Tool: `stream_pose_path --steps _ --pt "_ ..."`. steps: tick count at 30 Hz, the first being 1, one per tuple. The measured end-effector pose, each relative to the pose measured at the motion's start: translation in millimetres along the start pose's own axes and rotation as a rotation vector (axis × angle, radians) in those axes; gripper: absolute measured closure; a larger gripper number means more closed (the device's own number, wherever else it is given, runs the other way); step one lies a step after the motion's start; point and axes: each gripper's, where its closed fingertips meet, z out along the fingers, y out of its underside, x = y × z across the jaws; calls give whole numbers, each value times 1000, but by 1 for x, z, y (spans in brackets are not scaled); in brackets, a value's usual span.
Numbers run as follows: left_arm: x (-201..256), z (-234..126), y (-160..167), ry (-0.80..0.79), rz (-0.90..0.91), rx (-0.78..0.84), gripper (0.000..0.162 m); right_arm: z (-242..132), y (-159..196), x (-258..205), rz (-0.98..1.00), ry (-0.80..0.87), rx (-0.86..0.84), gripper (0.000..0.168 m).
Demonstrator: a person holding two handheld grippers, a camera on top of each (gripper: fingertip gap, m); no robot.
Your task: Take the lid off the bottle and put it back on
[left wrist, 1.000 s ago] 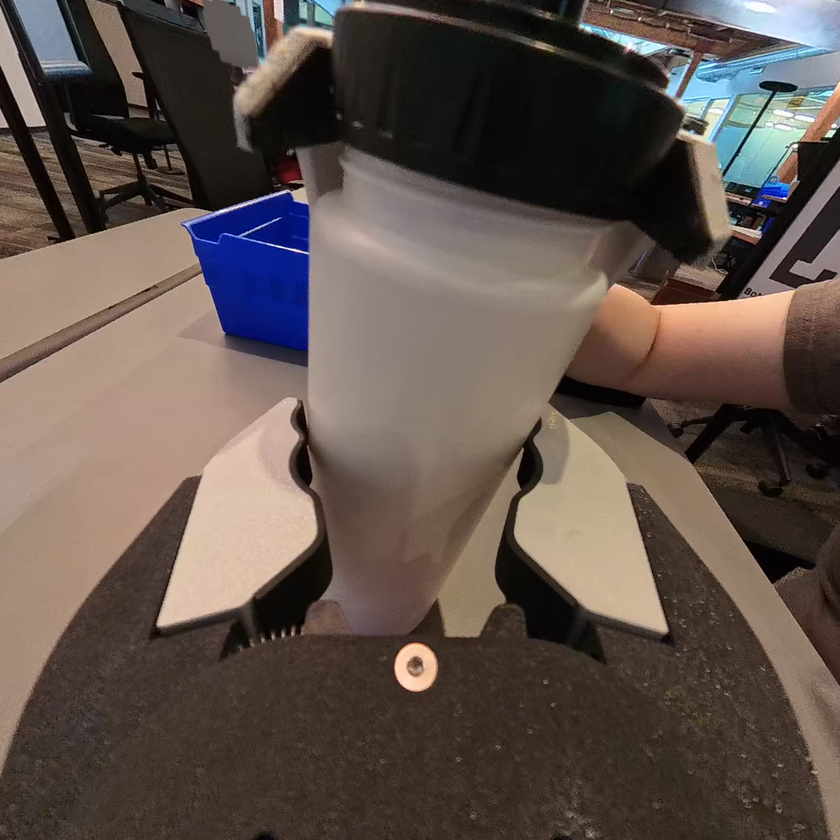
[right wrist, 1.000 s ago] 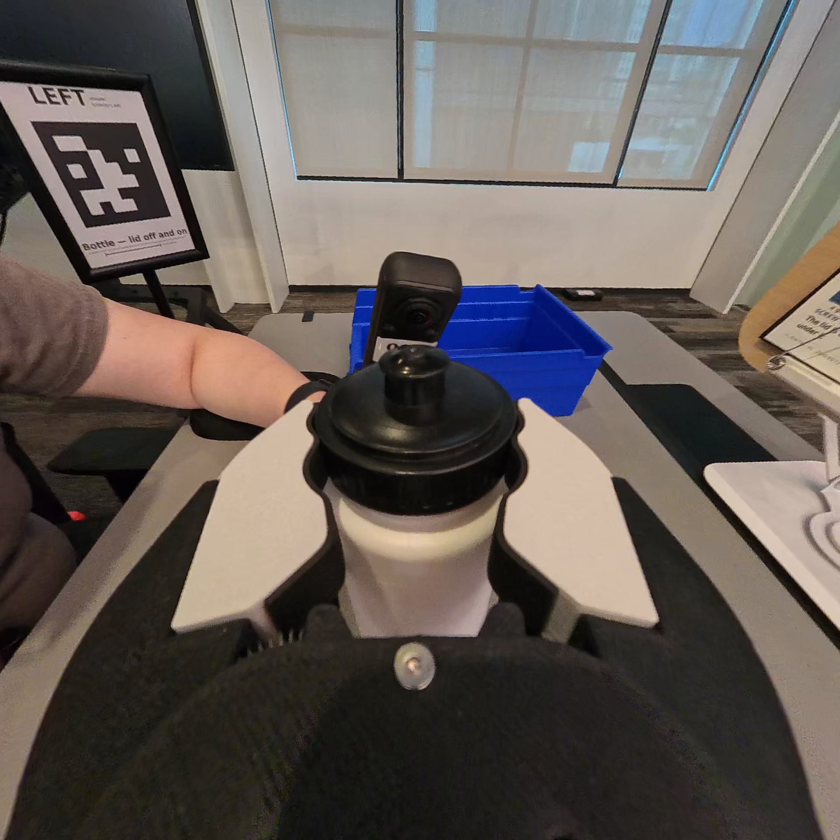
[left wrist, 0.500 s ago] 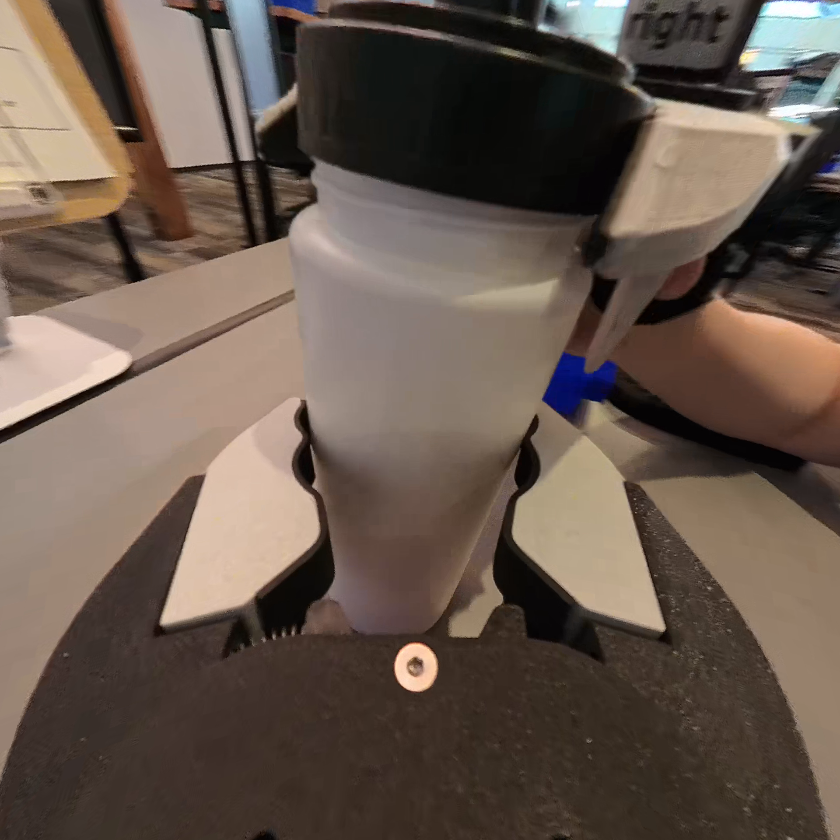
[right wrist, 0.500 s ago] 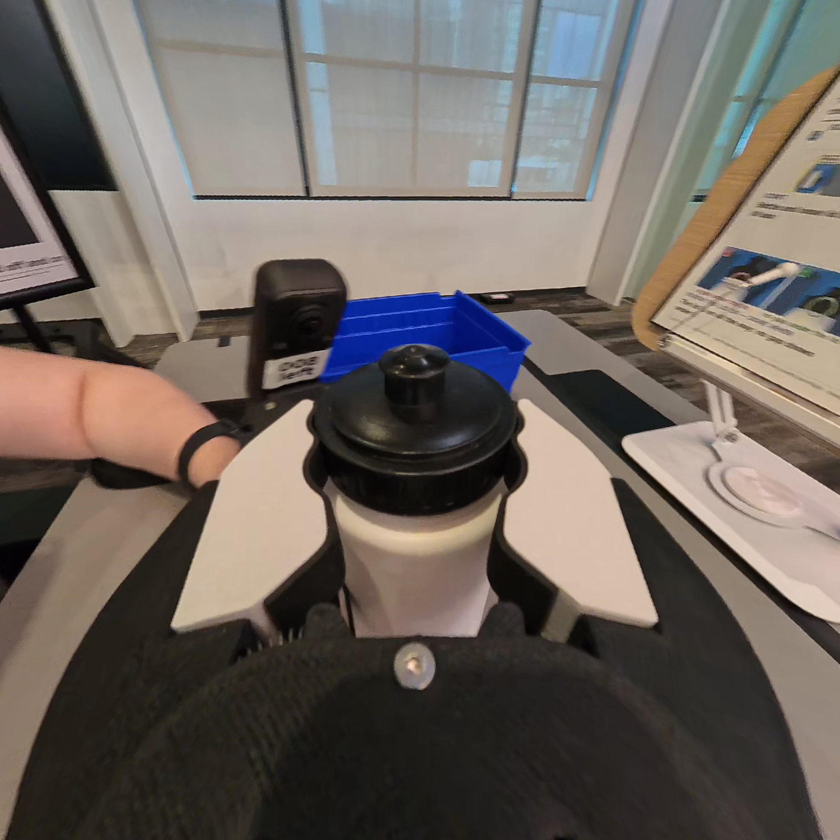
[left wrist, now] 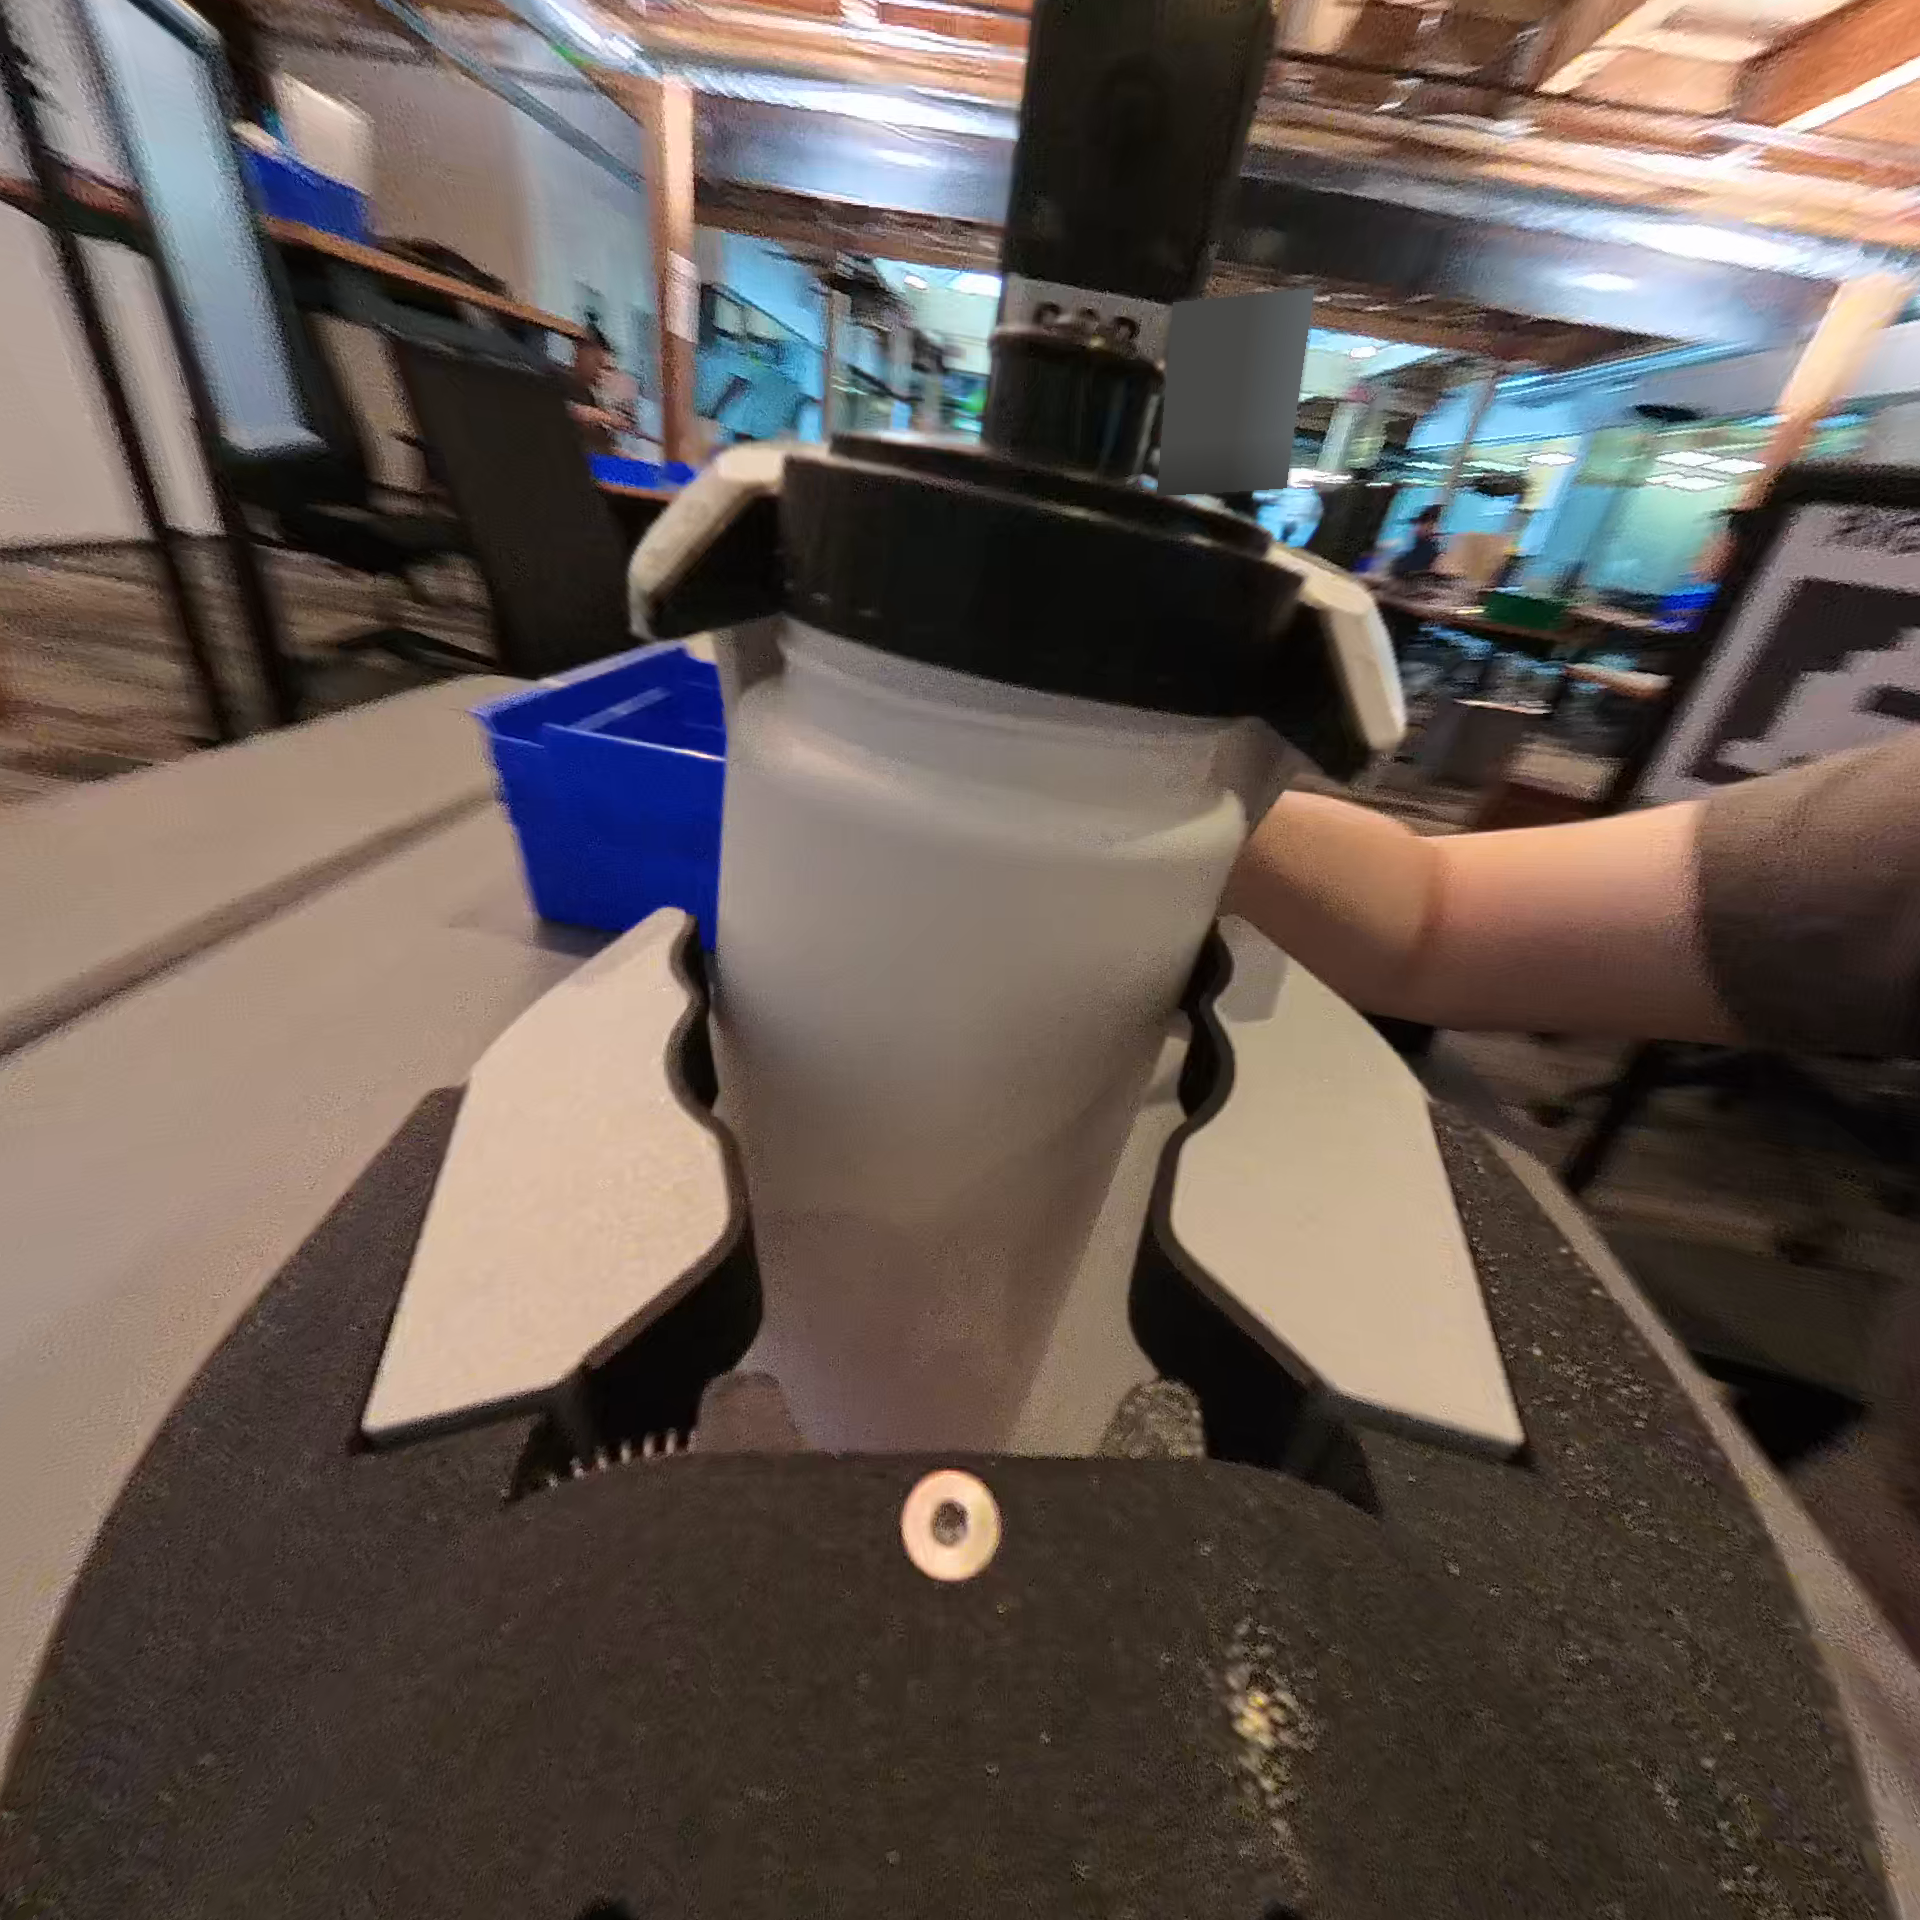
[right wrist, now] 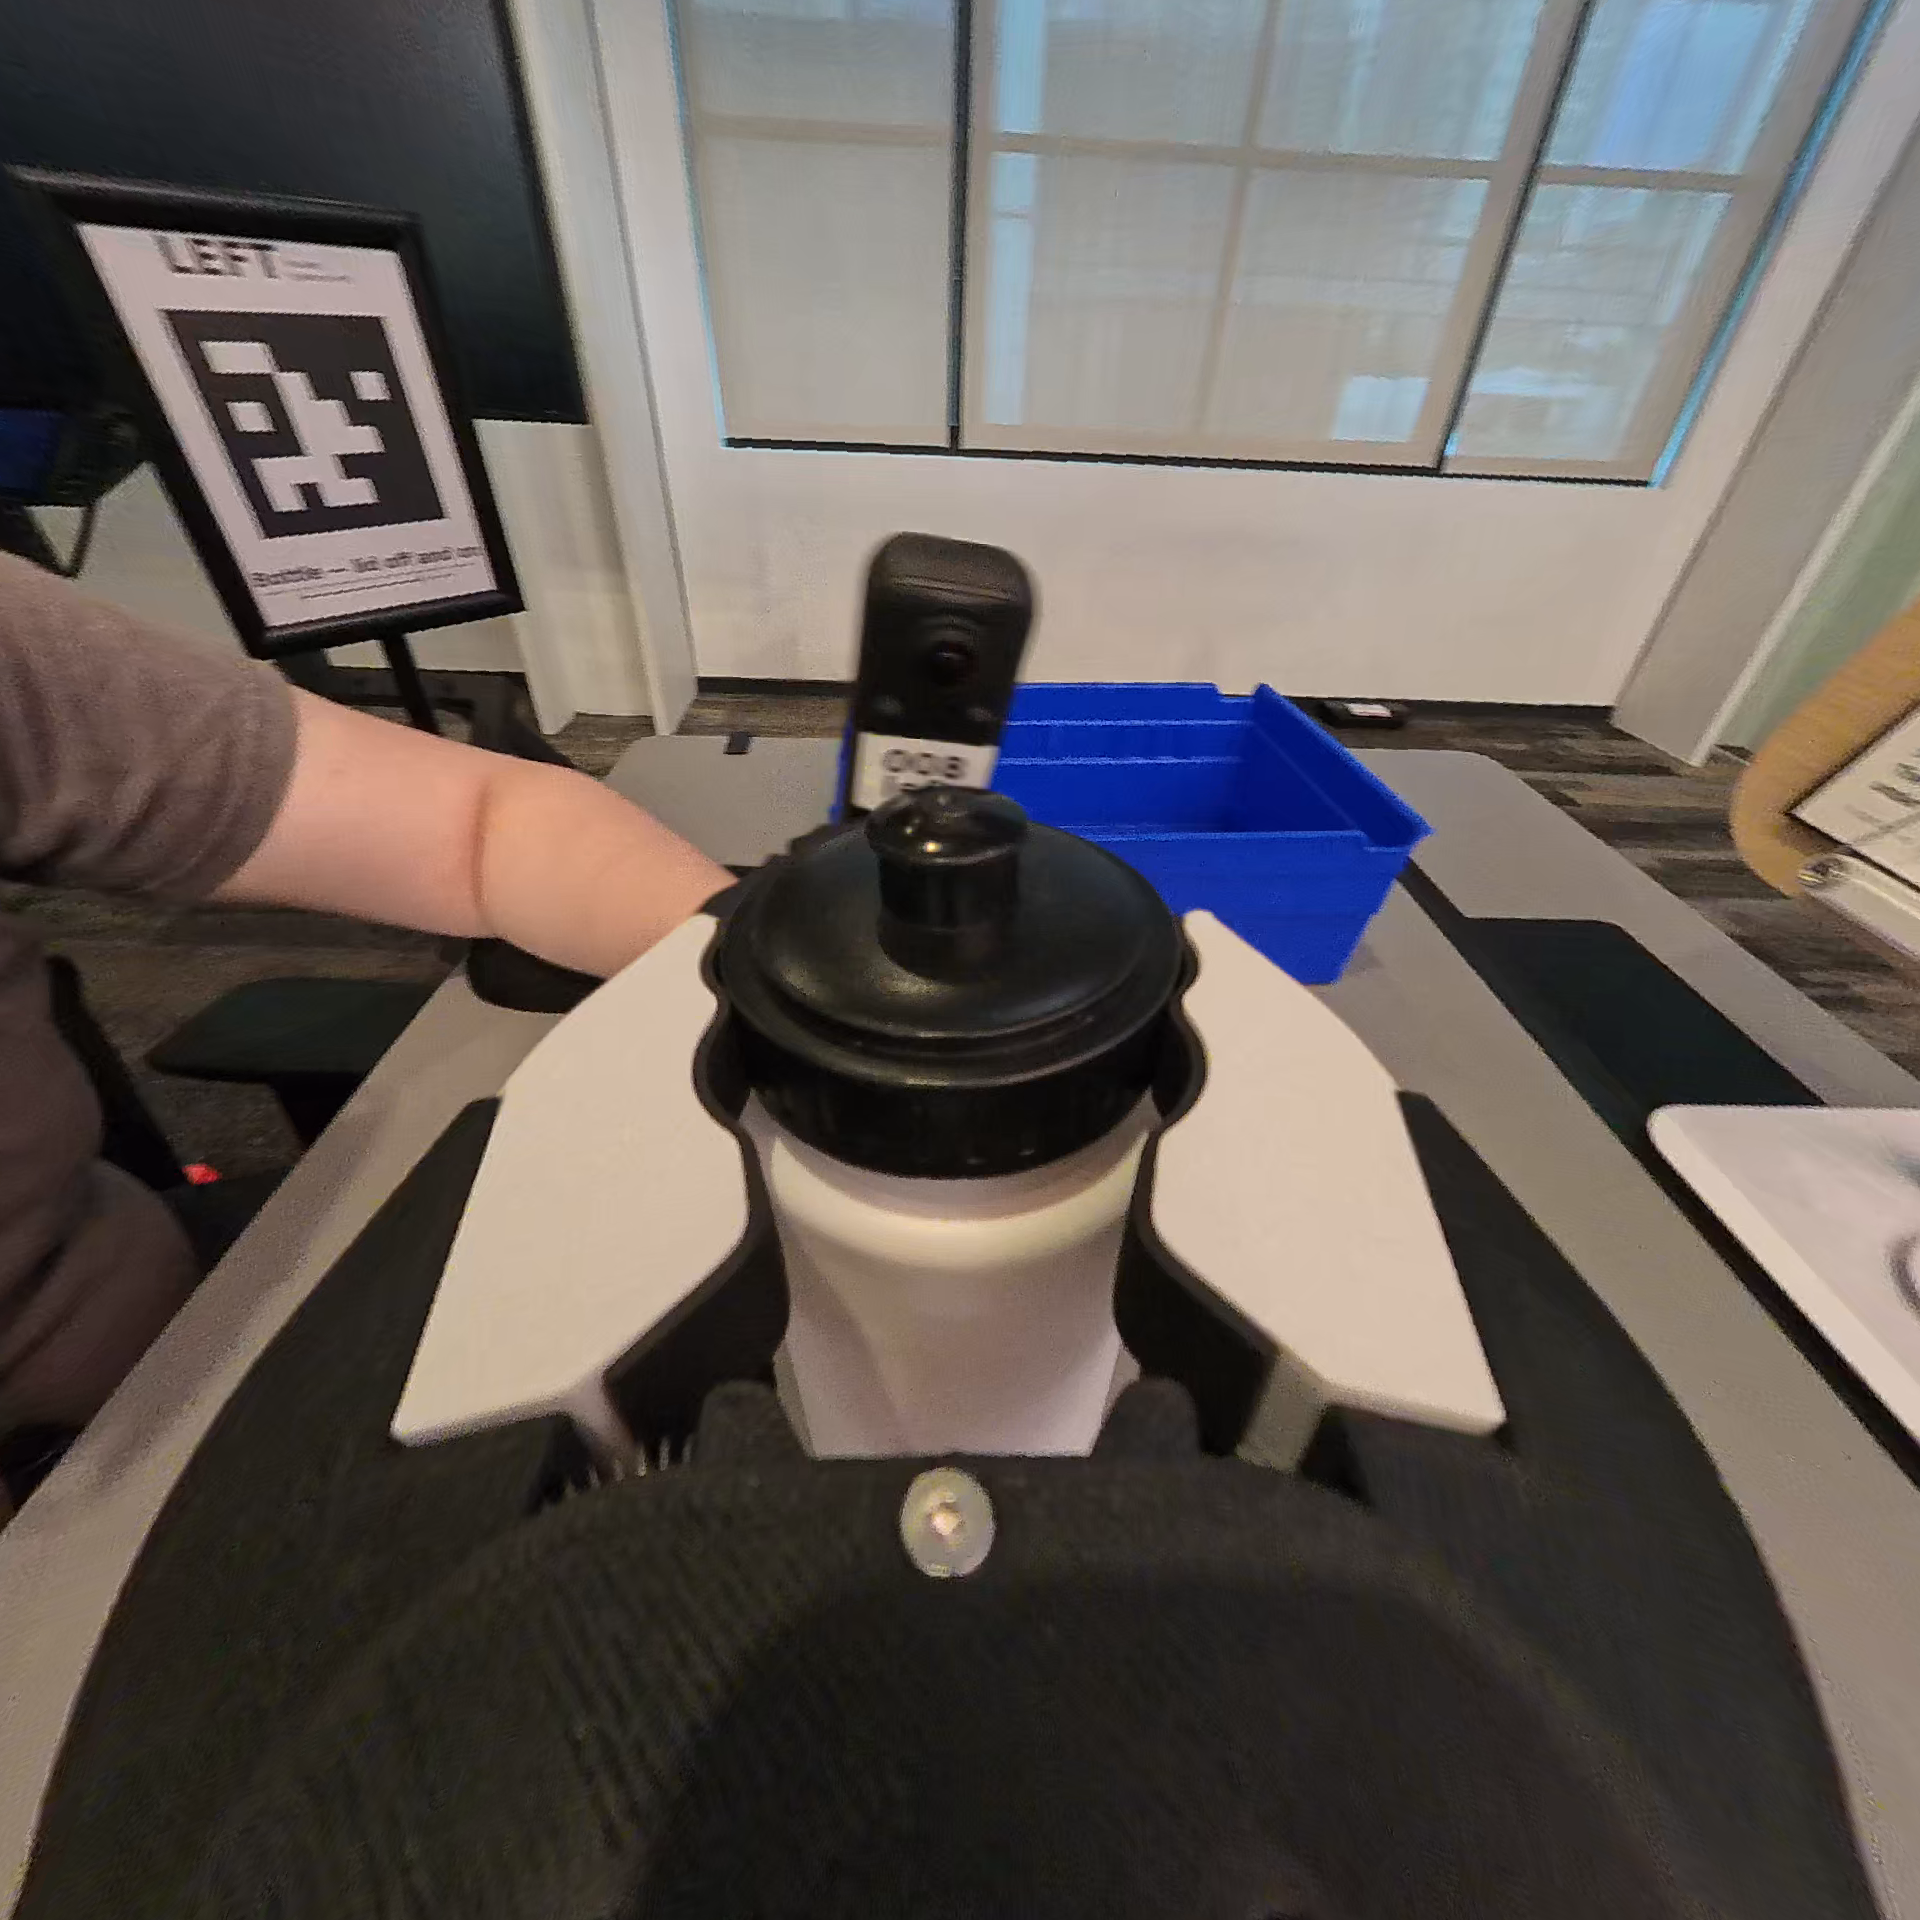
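Twist step: left gripper (left wrist: 951, 1122) clamps the white bottle (left wrist: 966, 997) body above the worktop (left wrist: 208, 1039), right gripper (right wrist: 951, 1029) clamps the black lid (right wrist: 951, 997), seated on the neck; next likely counter-rotation without slipping.

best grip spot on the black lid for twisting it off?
Grip the lid by its ribbed skirt, fingers on opposite sides, coming in level from the side. The right gripper is shut on it that way. The spout on top is narrow; the left gripper clamps the bottle body below.
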Motion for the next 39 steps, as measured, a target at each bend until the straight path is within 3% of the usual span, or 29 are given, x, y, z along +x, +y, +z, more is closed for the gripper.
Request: stream_pose_path --steps 2,5,11,14,18,23,26,30,34,37,39 --pt "8 2 4 78 -42 -17 72 1 0 -5 11 -31 1 89" --pt "6 3 7 40 13 -40 73 2 0 -2 14 -9 -1 89" --pt "-27 4 8 -372 131 -81 75 0 1 24 15 186 -10 89" --pt "-33 2 9 -526 180 -116 74 1 1 24 19 201 -16 89" --pt "-22 6 8 -384 321 -77 65 -2 2 20 14 147 -39 89" --pt "-6 -1 -9 -98 99 42 74 -2 2 12 0 83 -36 89" --pt "-2 -5 -7 -24 85 36 82 -1 2 6 7 41 -33 89" --pt "-6 -3 -6 -77 92 0 83 -3 2 12 13 74 -32 89" --pt "-23 0 -8 -320 105 -28 83 -6 3 28 33 178 -29 89" --pt "-26 -1 -7 -466 220 -63 83 -7 3 29 13 183 -30 89" --pt "-26 2 -3 -454 330 -86 77 -7 2 24 1 149 -35 89"
